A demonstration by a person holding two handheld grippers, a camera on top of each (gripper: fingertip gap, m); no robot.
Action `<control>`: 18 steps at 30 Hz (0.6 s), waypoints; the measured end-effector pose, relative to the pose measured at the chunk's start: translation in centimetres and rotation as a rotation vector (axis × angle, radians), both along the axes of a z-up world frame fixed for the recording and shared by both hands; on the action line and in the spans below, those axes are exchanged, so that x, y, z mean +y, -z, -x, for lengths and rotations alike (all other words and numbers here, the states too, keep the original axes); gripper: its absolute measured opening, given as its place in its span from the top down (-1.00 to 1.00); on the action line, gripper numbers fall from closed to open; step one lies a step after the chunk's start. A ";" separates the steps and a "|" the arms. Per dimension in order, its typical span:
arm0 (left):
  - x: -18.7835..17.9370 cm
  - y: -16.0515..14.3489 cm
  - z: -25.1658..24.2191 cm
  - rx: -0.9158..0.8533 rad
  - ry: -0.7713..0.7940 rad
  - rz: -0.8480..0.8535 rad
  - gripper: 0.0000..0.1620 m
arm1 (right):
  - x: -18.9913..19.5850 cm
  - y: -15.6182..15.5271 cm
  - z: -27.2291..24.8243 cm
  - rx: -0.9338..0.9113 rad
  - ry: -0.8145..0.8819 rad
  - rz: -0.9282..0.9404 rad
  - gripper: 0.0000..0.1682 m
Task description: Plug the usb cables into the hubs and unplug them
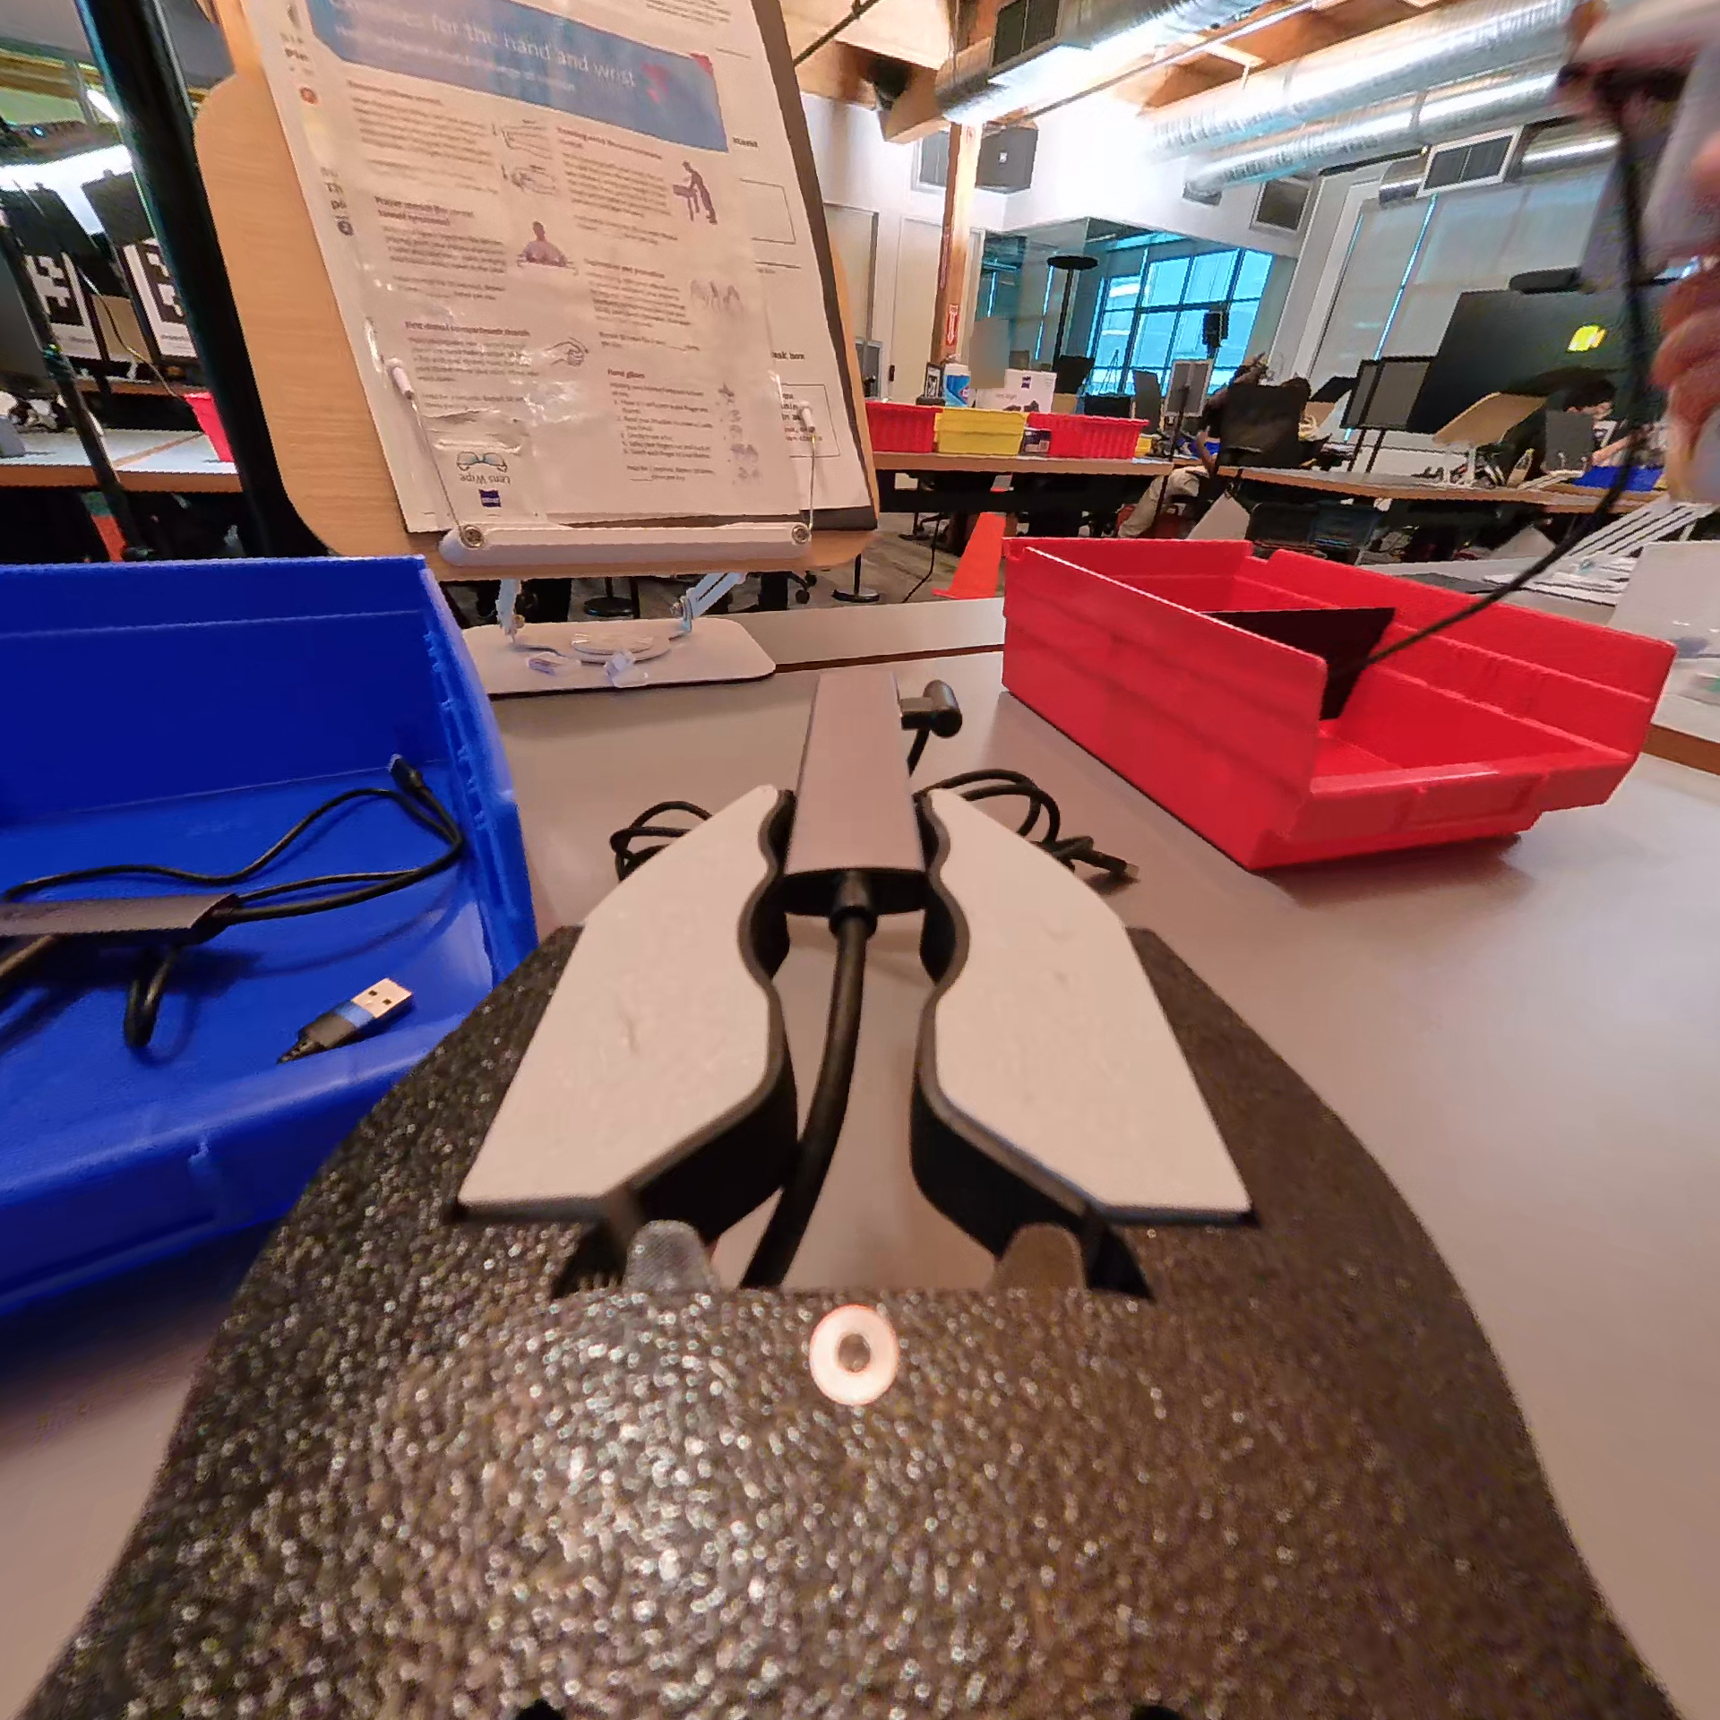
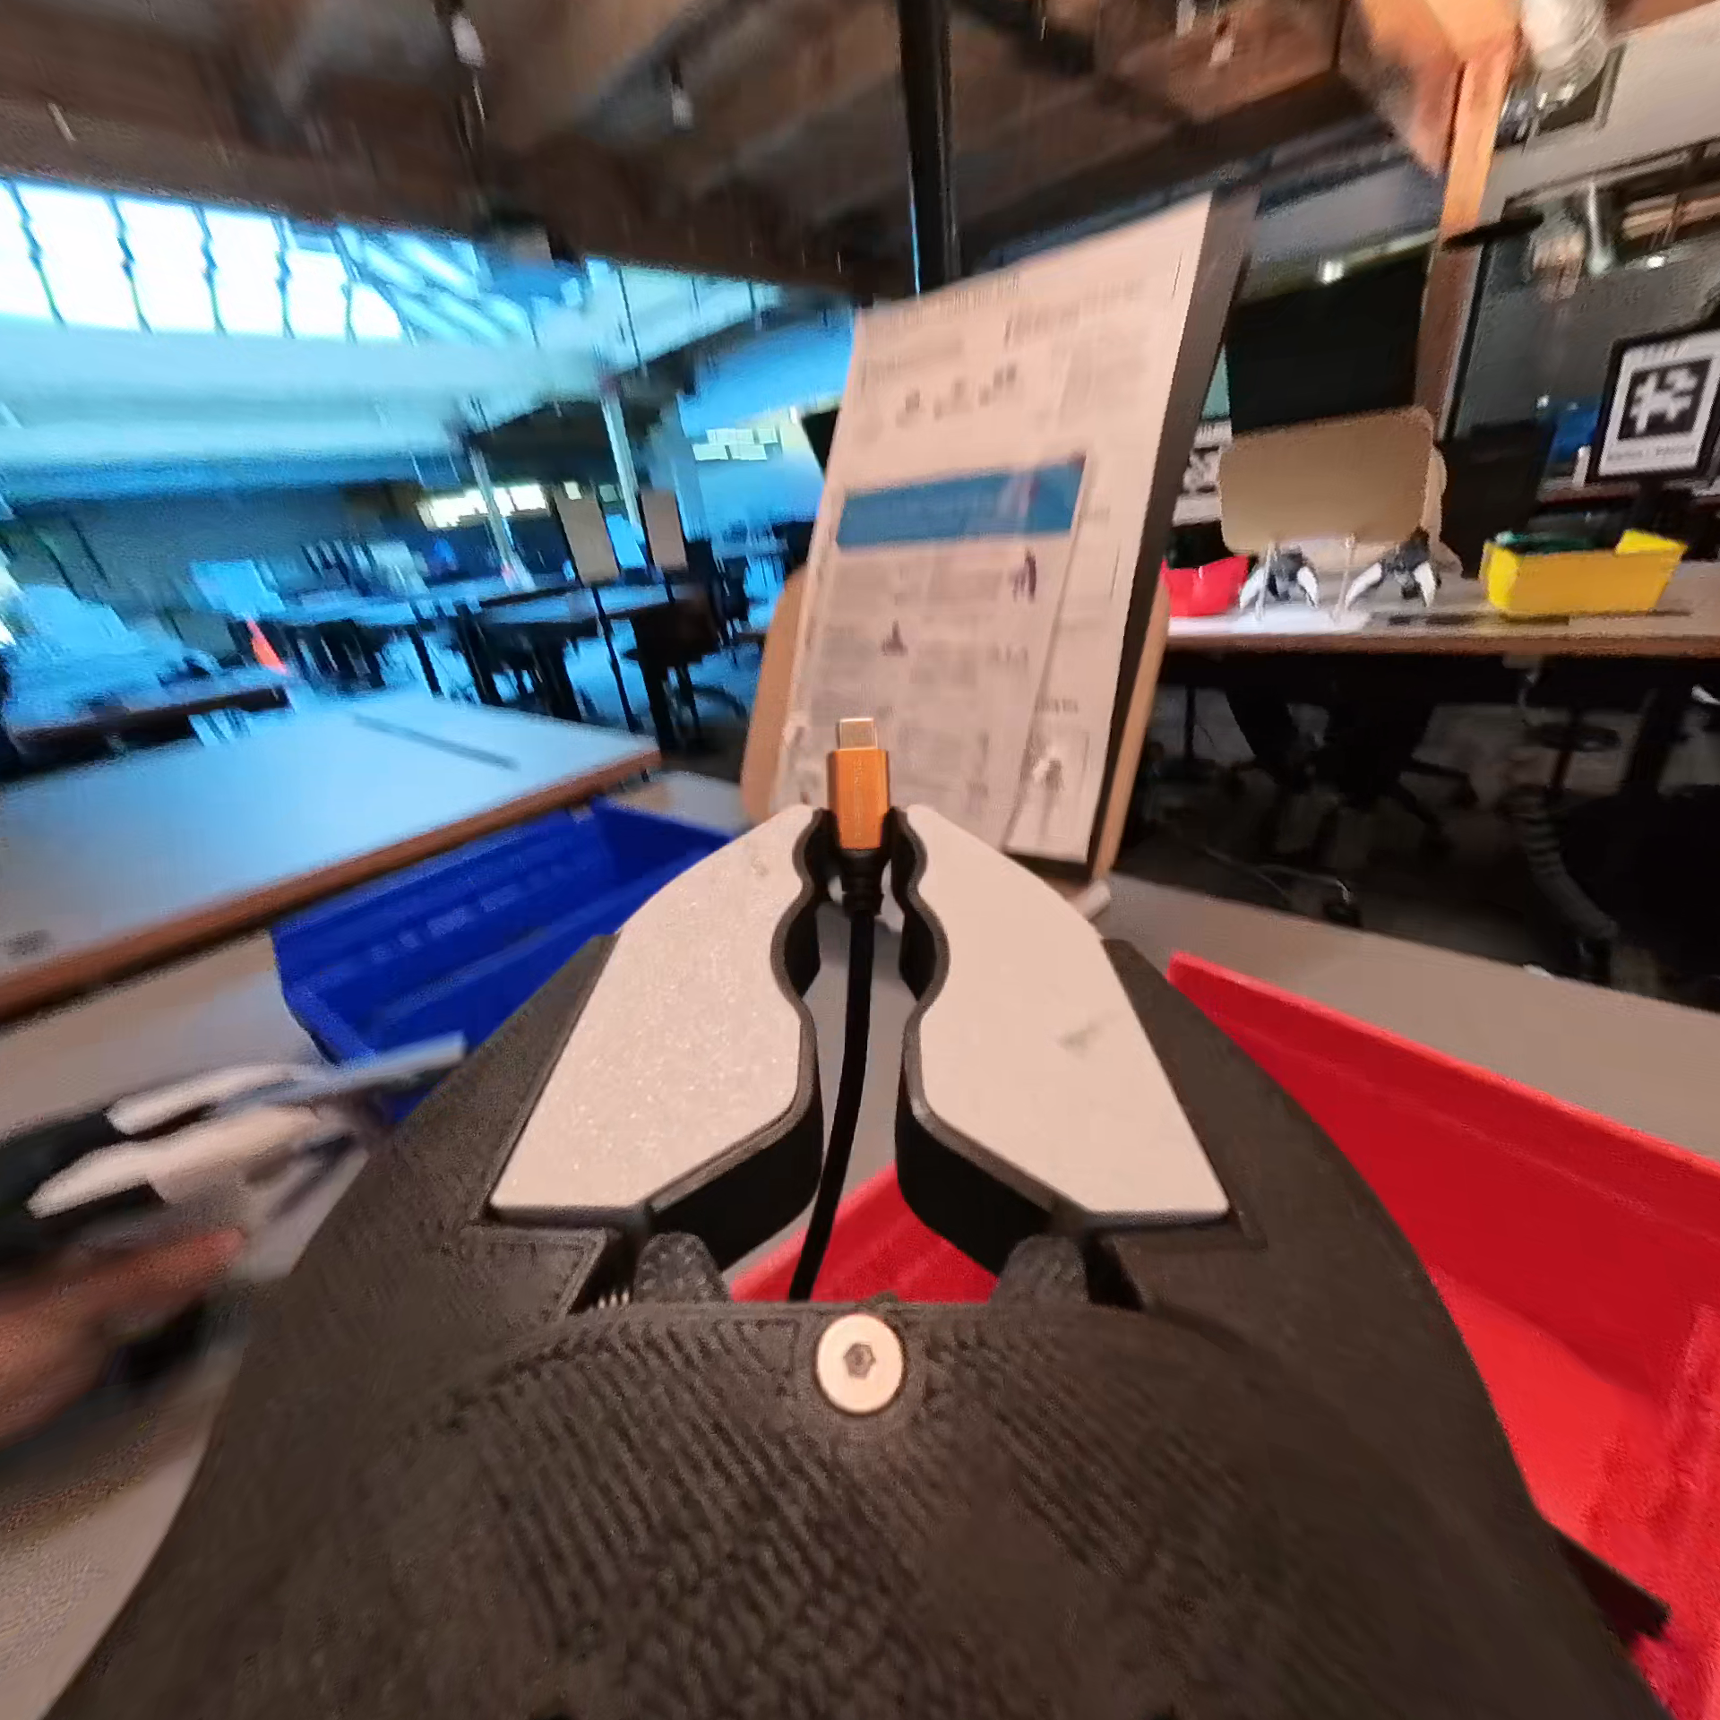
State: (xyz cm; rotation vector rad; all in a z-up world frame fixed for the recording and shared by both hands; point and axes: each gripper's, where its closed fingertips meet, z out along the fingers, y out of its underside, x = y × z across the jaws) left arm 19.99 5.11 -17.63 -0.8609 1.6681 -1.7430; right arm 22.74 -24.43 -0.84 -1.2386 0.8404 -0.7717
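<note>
Holding the hub steady on the grey bench, the left hand-held gripper has its two pale fingers pressed in on the near end of that long grey bar, whose own black lead runs back between them. Off to the right and lifted above the red bin, the right hand-held gripper pinches an orange-sleeved plug at its tips, the metal end pointing forward and its black cable trailing down between the fingers. This looks like the plugging-in stage, with the plug gripped but not yet at a port. The next move calls for bringing the plug across to the hub's side, lining its flat end squarely with a socket, and pushing along the socket's axis while the left keeps the bar from sliding; which sockets are free cannot be told from here. One black plug sits at the hub's far right side, and loose black cable is coiled beside it. A blue bin on the left holds another hub and cables. Behind stands a document stand with printed sheets, in a large workshop with long tables, coloured bins, windows and exposed ducts.
</note>
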 end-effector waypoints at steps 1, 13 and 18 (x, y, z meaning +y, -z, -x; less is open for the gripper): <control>0.0 0.0 0.0 0.002 0.001 0.002 0.70 | 0.4 1.7 -0.3 0.024 -0.003 0.041 0.85; -0.2 0.1 0.1 0.007 0.017 -0.003 0.70 | -5.6 19.2 -0.3 0.543 0.034 1.125 0.81; -0.2 0.1 0.0 0.010 0.015 -0.001 0.70 | -7.5 18.5 -0.3 0.592 0.113 1.213 0.44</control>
